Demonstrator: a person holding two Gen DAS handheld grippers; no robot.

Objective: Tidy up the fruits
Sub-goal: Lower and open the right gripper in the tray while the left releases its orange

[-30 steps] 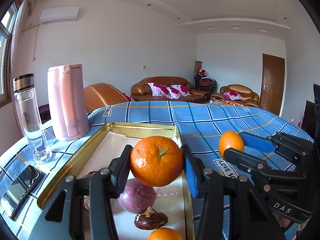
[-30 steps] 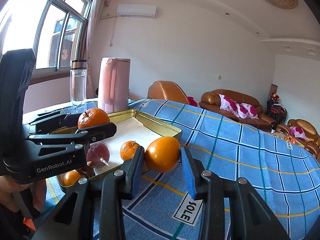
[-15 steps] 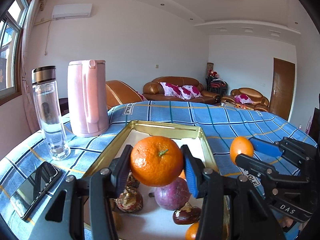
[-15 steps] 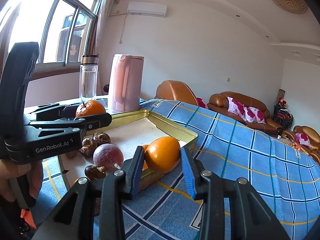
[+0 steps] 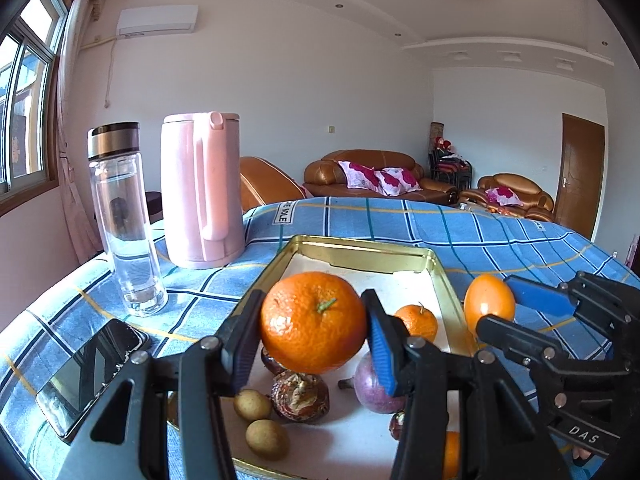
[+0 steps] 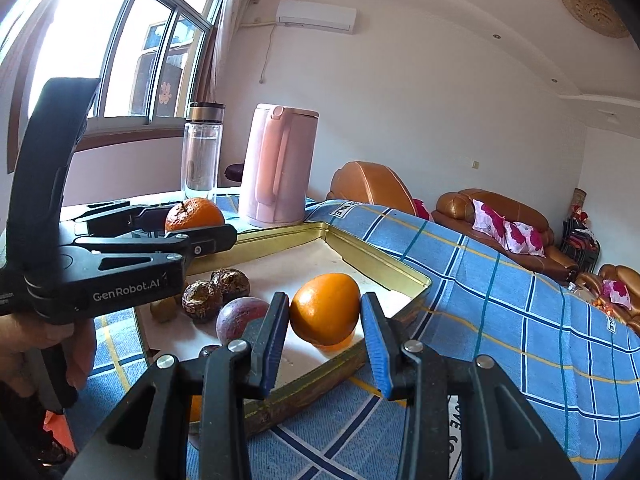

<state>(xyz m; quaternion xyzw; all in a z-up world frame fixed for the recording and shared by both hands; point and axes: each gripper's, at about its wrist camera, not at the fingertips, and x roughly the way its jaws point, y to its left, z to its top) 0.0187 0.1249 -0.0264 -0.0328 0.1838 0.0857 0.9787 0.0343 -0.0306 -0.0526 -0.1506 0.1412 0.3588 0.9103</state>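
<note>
My left gripper (image 5: pixel 314 328) is shut on a large mandarin (image 5: pixel 314 322) and holds it above the near left part of the gold tray (image 5: pixel 360 246). My right gripper (image 6: pixel 325 320) is shut on a smooth orange (image 6: pixel 325 308) and holds it over the tray's right side (image 6: pixel 376 258). The right gripper with its orange (image 5: pixel 489 300) shows at the right of the left wrist view. The left gripper's mandarin (image 6: pixel 195 214) shows at the left of the right wrist view. In the tray lie a small mandarin (image 5: pixel 416 322), a purple passion fruit (image 5: pixel 374 386), brown wrinkled fruits (image 5: pixel 300 398) and small longans (image 5: pixel 266 438).
A pink kettle (image 5: pixel 202 190) and a glass bottle (image 5: pixel 126 216) stand on the blue checked cloth (image 5: pixel 400 220) left of the tray. A phone (image 5: pixel 86 372) lies at the near left. Sofas stand beyond the table.
Both grippers have moved left with their fruit. The right gripper's orange went from over the cloth to over the tray. The left gripper's mandarin shifted toward the tray's left side.
</note>
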